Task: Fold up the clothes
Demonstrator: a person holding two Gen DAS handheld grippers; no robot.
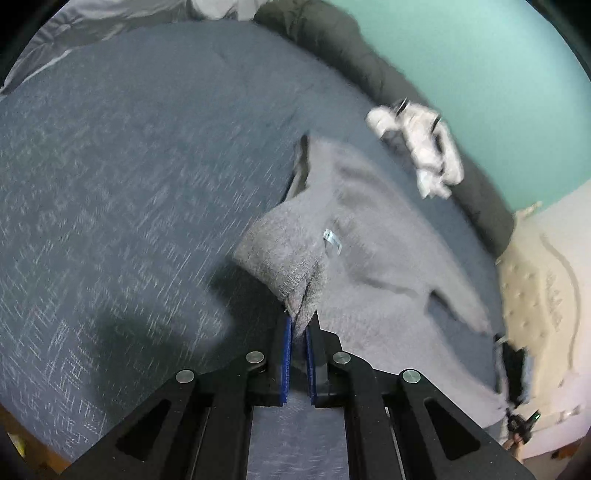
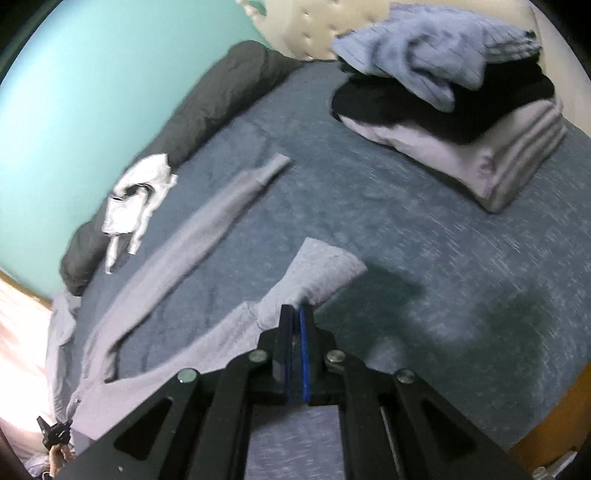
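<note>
A grey sweater lies spread on a bed covered with a blue-grey sheet. The left hand-held gripper has its jaws drawn close on a bunched edge of the sweater, which rises from the sheet to the blue pads; a small label shows on the fabric just beyond the pinch. The right hand-held gripper is likewise clamped narrowly on the sweater, gripping the end of one sleeve, whose cuff fans out past the fingertips. The other sleeve lies flat and straight on the sheet, pointing toward the far side of the bed. A white garment rests crumpled against a dark rolled blanket along the turquoise wall. Well apart, near the headboard, sits a stack of folded clothes, light blue over black over pale, possibly lilac; motion blur softens the detail.
</note>
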